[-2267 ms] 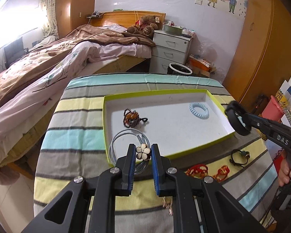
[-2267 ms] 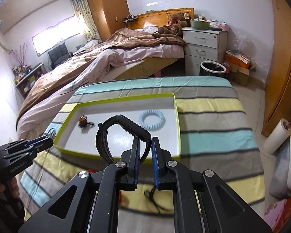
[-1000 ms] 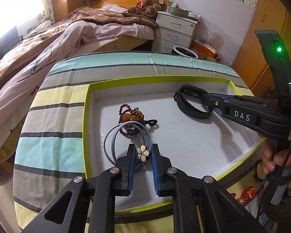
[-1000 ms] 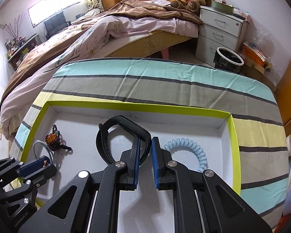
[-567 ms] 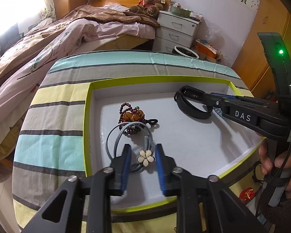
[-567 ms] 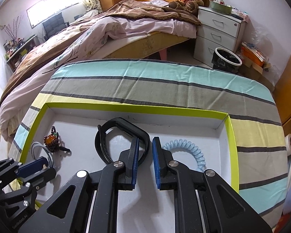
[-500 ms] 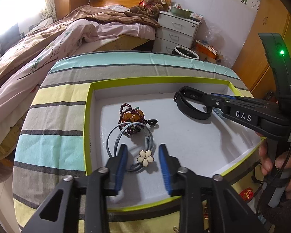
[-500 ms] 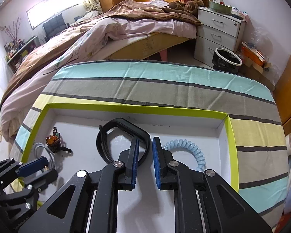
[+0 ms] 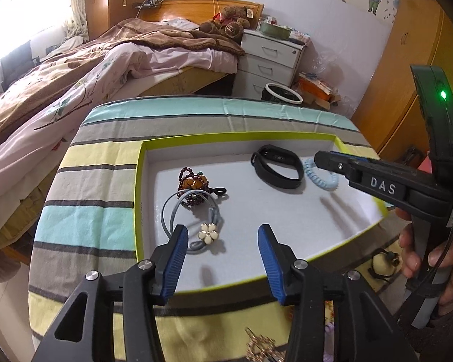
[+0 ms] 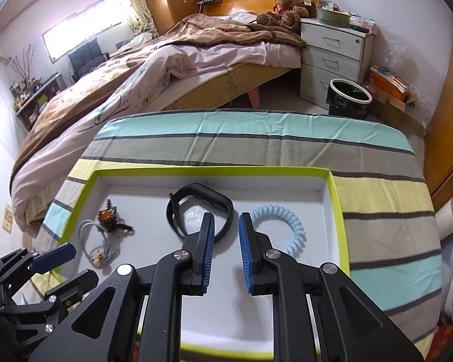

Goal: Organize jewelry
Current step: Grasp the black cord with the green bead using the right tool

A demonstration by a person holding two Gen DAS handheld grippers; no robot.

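A white tray with a lime rim [image 9: 138,199] [image 10: 338,211] sits on a striped cloth. In it lie a grey hair tie with a cream flower [image 9: 208,233] [image 10: 97,242], a dark beaded bracelet [image 9: 193,185] [image 10: 108,215], a black wristband [image 9: 276,166] [image 10: 199,208] and a light blue coil hair tie [image 9: 321,173] [image 10: 282,226]. My left gripper [image 9: 222,235] is open and empty, just behind the flower tie. My right gripper [image 10: 225,226] is open and empty, just behind the wristband; it also shows in the left wrist view [image 9: 332,158].
Gold and dark jewelry pieces [image 9: 259,347] [image 9: 383,264] lie on the cloth near the tray's front edge. Beyond the table stand a bed [image 10: 166,60], a white drawer unit [image 10: 335,51] and a black bin [image 10: 348,96].
Both grippers carried their pieces into the tray, then opened. The flower tie and the wristband now lie released in the tray. Both grippers have drawn back slightly.
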